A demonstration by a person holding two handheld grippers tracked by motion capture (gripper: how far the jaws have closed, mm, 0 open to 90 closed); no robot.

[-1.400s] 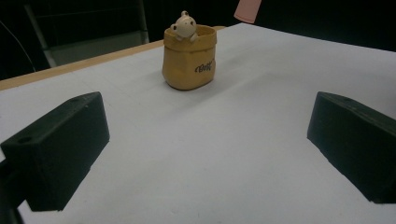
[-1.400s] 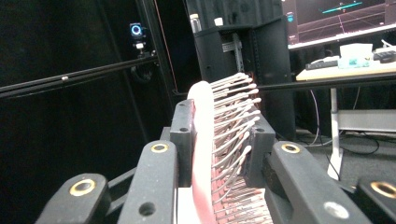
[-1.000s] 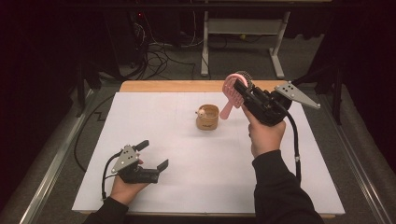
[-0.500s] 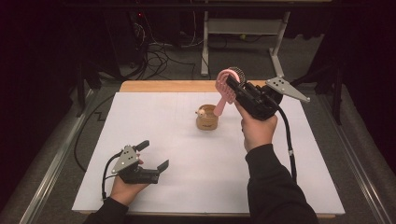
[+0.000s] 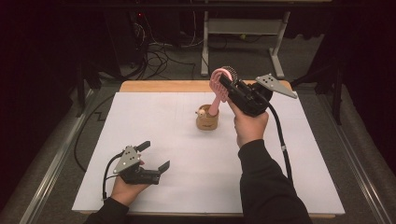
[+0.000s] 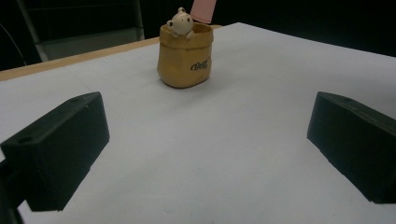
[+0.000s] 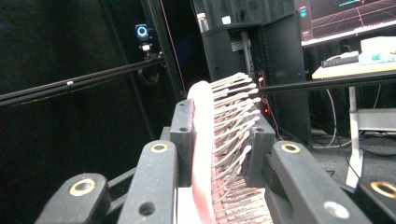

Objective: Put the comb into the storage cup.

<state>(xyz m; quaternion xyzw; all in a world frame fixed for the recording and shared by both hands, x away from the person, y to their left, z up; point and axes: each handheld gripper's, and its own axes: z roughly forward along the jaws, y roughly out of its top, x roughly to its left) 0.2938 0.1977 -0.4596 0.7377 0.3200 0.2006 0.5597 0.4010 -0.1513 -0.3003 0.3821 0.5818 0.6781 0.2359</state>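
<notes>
Pinching the head of a pink hairbrush [image 5: 218, 88], the right gripper [image 5: 229, 84] sits upper centre of the high view, handle end dipping into the tan bear pot [image 5: 207, 119] at mid-frame; lower left, the left gripper [image 5: 155, 157] rests on the white table [image 5: 289, 154], jaws spread, holding nothing.

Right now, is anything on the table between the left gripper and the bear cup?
Nothing: from the left gripper to the bear cup there is bare white table, as the left gripper view shows.
</notes>
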